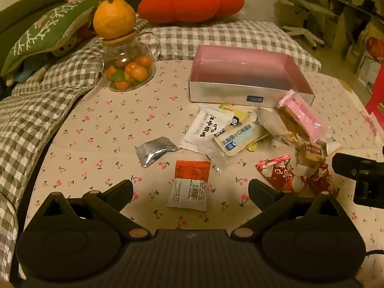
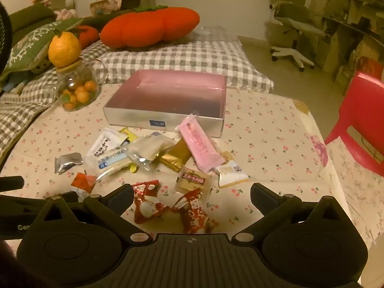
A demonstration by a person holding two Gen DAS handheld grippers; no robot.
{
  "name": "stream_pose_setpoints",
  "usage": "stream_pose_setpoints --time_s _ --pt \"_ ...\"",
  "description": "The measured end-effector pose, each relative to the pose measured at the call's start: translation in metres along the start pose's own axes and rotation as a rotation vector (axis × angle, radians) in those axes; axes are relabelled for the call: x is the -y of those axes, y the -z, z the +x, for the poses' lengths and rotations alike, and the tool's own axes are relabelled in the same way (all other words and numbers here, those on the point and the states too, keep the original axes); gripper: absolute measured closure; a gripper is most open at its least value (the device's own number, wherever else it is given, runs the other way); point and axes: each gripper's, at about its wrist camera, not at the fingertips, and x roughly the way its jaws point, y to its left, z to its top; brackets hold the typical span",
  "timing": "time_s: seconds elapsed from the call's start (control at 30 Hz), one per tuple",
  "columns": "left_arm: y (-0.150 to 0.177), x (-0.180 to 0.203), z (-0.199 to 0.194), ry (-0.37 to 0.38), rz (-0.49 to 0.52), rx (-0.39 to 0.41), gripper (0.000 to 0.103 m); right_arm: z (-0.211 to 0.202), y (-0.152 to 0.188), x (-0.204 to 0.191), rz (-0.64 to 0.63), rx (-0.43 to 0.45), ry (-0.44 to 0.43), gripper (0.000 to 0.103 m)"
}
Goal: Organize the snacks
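Between left tool's (image 1: 190, 187) wide-open jaws, orange-white packet (image 1: 189, 185) lies lengthwise, orange end twd box (image 1: 249, 91); right tool (image 2: 192, 194) open too.

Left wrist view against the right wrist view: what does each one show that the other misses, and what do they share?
Only the left wrist view shows the left gripper open over the whole orange and white packet, which the right view half hides.

Only the right wrist view shows the right gripper open over two red candy wrappers, the whole red plastic chair and a white packet below the pink one.

Both show the empty box, the snack pile, the silver packet, the jar of oranges and the red cushion.
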Motion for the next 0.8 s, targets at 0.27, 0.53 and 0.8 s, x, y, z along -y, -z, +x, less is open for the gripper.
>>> stream_pose_setpoints --time_s 0.27,0.53,0.8 --pt "-0.001 -0.001 -0.003 -0.001 -0.024 -0.003 0.001 0.005 0.002 0.005 0.03 -0.034 -0.002 0.0" --pt "0.001 -0.003 0.0 0.003 -0.026 -0.002 0.001 0.007 0.004 0.004 0.024 -0.041 0.013 0.0" --pt "0.002 -0.004 0.0 0.008 -0.027 -0.003 0.001 0.01 0.005 0.004 0.022 -0.047 0.014 0.0"
